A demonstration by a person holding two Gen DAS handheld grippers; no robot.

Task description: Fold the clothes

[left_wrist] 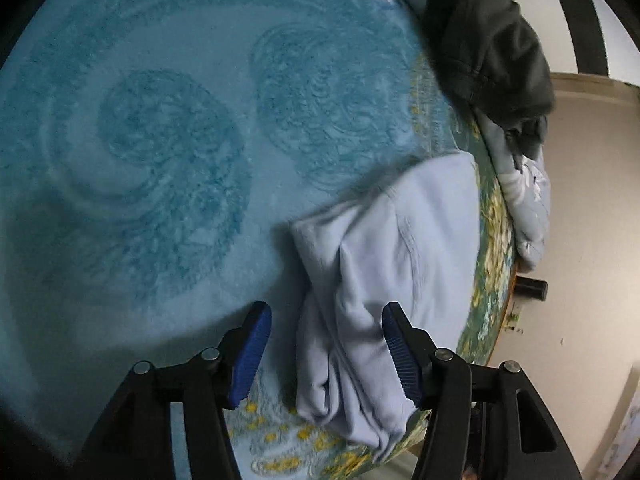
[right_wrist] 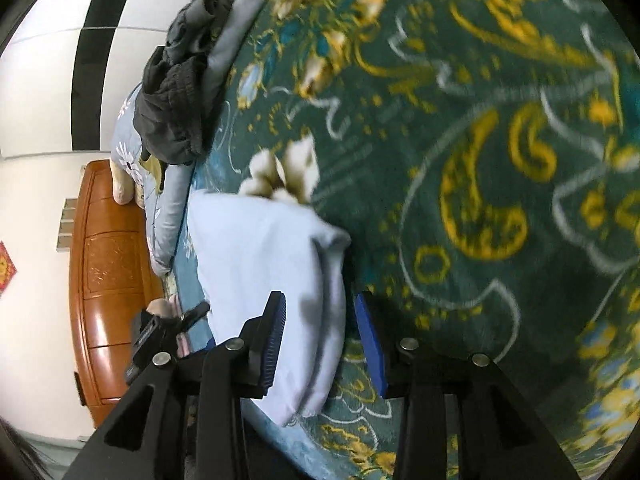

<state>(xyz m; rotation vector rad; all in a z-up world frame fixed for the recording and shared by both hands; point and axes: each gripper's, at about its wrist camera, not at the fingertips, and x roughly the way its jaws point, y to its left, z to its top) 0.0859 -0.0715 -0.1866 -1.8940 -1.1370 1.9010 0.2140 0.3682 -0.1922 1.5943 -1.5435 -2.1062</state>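
Right up close, the left gripper (left_wrist: pixel 326 354) has its blue-padded jaws spread wide, and the bunched end of the pale blue garment (left_wrist: pixel 384 280) lies between them with neither pad pressing on it. That garment sits folded on the blue patterned blanket (left_wrist: pixel 160 140), close to the blanket's flowered edge. Over on the right gripper (right_wrist: pixel 320 344), the jaws are parted too, straddling the garment's rolled edge, cloth loose between the pads. The dark green blanket pattern with yellow swirls fills the right wrist view. A dark grey garment (left_wrist: pixel 488 40) lies heaped further along the edge, well apart.
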